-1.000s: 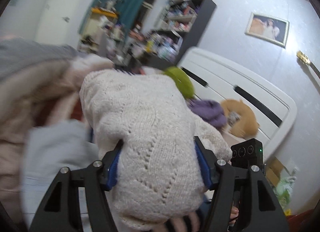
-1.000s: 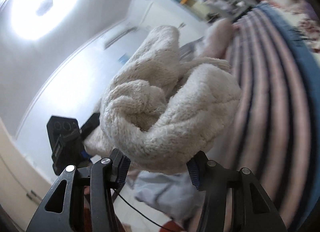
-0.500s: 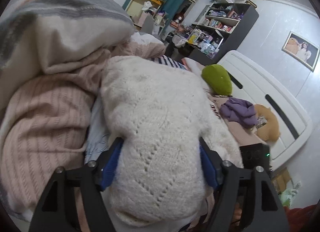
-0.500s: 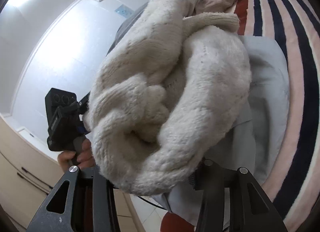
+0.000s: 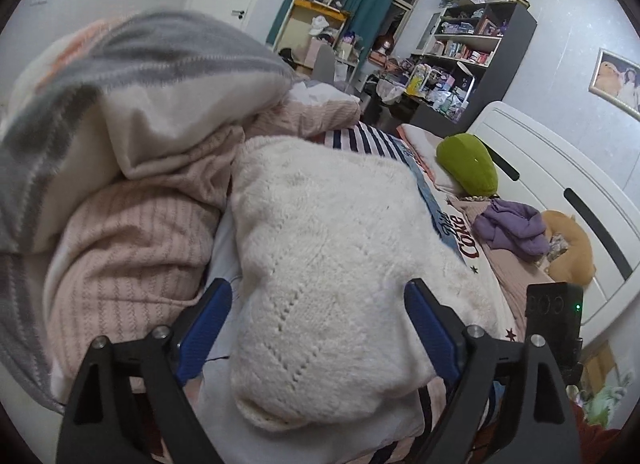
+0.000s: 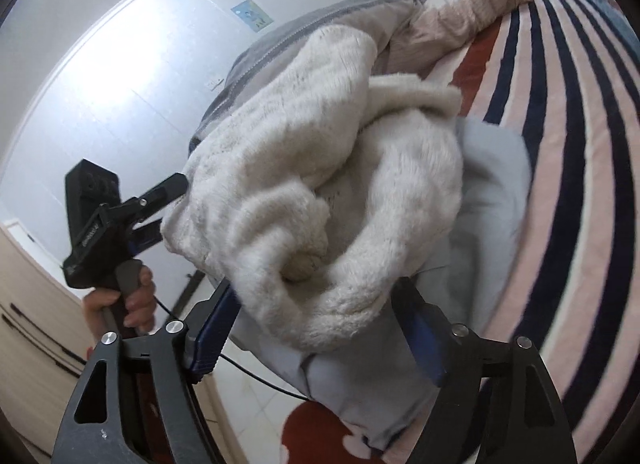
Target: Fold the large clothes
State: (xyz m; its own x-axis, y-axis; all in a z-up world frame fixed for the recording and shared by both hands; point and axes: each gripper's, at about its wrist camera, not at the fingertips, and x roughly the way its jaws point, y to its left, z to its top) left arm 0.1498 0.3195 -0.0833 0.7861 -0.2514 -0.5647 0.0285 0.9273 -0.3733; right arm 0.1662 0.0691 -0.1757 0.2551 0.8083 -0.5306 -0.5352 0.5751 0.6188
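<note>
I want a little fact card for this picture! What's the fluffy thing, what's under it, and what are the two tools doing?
fluffy thing: cream knit sweater, bundled up
under it: pale blue garment on the striped bedspread
beside it: pink ribbed sweater and grey striped blanket
left tool: jaws wide around the sweater, left pad apart from it
right tool: jaws wide around the sweater's other end
</note>
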